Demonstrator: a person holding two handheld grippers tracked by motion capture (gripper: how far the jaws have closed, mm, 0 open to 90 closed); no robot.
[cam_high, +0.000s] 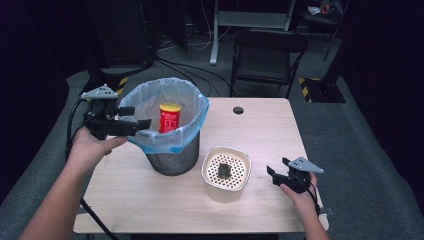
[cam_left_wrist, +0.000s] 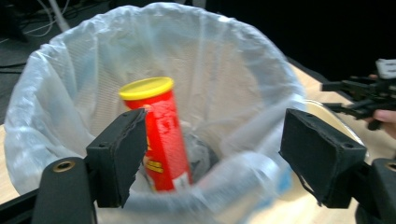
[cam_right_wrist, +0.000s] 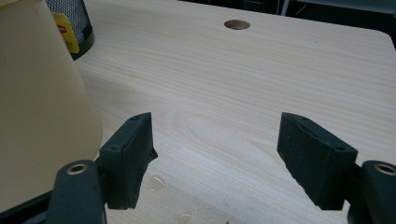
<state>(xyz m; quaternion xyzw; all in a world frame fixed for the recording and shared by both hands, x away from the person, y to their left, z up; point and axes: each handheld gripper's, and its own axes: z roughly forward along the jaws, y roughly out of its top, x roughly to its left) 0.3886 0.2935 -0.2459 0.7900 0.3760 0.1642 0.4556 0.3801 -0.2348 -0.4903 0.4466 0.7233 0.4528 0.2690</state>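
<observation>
A black mesh bin (cam_high: 172, 160) lined with a pale blue plastic bag (cam_high: 150, 95) stands at the table's left. Inside it a red can with a yellow lid (cam_high: 170, 117) (cam_left_wrist: 161, 135) stands upright. My left gripper (cam_high: 136, 118) (cam_left_wrist: 215, 126) hangs open at the bin's left rim and points into the bag, with nothing between its jaws. A blurred clear plastic shape (cam_left_wrist: 233, 186) lies low in the bag near the rim. My right gripper (cam_high: 276, 168) (cam_right_wrist: 217, 135) rests open and empty on the table, right of a cream container (cam_high: 226, 190) (cam_right_wrist: 42, 102).
The cream container has a perforated insert holding a small dark lump (cam_high: 224, 169). Water drops (cam_right_wrist: 158, 182) lie on the wood by the right jaws. A cable hole (cam_high: 238, 110) (cam_right_wrist: 236, 24) sits at the table's far edge. A folding chair (cam_high: 267, 55) stands beyond the table.
</observation>
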